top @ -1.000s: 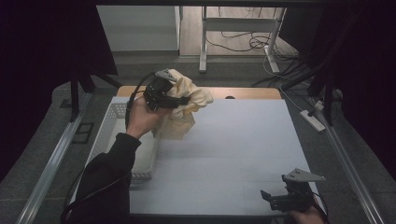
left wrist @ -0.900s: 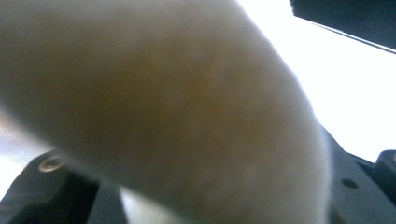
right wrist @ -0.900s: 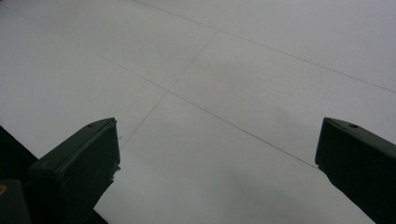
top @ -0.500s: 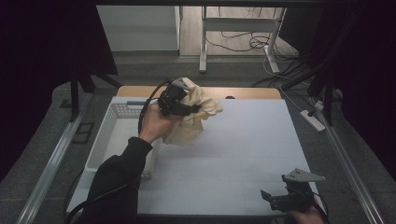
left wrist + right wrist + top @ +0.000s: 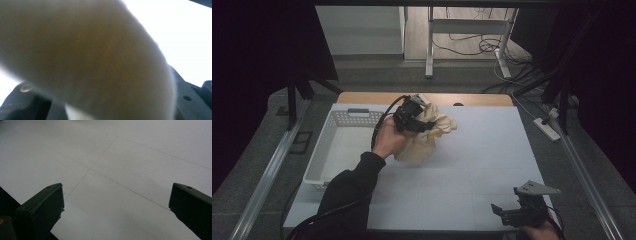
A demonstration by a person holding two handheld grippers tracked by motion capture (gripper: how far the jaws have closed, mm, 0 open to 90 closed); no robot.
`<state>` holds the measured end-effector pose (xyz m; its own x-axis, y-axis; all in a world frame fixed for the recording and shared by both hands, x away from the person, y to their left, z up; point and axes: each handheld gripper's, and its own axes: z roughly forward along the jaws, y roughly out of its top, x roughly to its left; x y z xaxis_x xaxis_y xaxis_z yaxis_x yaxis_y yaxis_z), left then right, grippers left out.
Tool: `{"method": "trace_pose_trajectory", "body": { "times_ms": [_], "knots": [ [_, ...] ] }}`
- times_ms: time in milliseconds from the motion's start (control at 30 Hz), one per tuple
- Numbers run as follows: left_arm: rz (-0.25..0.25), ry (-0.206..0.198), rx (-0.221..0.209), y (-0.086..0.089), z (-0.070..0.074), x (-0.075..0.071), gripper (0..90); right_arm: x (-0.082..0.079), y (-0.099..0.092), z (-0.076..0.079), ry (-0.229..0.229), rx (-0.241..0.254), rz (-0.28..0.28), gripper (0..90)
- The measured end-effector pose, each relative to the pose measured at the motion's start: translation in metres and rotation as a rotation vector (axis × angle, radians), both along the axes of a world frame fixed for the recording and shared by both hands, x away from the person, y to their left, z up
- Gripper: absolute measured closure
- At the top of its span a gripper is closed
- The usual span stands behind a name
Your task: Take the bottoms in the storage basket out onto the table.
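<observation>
Change since a second ago: your left gripper has carried the cream cloth from over the basket's far corner out and down toward the middle of the table; your right gripper has stayed put at the near right.
Left gripper: you hold it in your left hand, just right of the white basket, its jaws pointing toward the right of the high view and clamped together on a bunched fold of the cloth.
Cream cloth: it hangs crumpled from the left gripper, puffed up around the jaws, with its lower end down at the white table top; whether that end touches the surface, you cannot tell from the high view.
Left gripper view: the cloth sits pressed up close to the lens, a blurred cream-tan mass, with black gripper parts showing at the bottom corners.
Right gripper: it rests low at the near right edge of the table, well apart from the cloth, the grey three-cornered plate on top.
Right jaws: in the right gripper view your gripper has its jaws standing wide apart, with bare table top between them.
Basket: it sits at the left edge of the table, beside your left forearm.
</observation>
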<state>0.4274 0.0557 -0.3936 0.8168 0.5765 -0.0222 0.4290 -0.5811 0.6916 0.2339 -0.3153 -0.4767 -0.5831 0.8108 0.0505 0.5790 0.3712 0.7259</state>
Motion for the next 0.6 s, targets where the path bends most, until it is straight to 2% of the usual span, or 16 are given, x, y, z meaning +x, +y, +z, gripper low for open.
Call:
{"method": "trace_pose_trajectory", "body": {
  "times_ms": [200, 500, 600],
  "knots": [
    [0.001, 0.021, 0.015, -0.008, -0.014, 0.005, 61.1, 0.000, 0.000, 0.000, 0.001, 0.001, 0.000, 0.3],
    [0.010, 0.097, -0.008, -0.017, -0.033, 0.012, 59.9, 0.000, 0.000, 0.000, 0.003, 0.002, 0.000, 0.3],
    [0.004, 0.111, 0.002, -0.022, -0.041, 0.013, 59.5, 0.000, 0.000, 0.000, 0.004, 0.007, -0.002, 0.3]
  ]
}}
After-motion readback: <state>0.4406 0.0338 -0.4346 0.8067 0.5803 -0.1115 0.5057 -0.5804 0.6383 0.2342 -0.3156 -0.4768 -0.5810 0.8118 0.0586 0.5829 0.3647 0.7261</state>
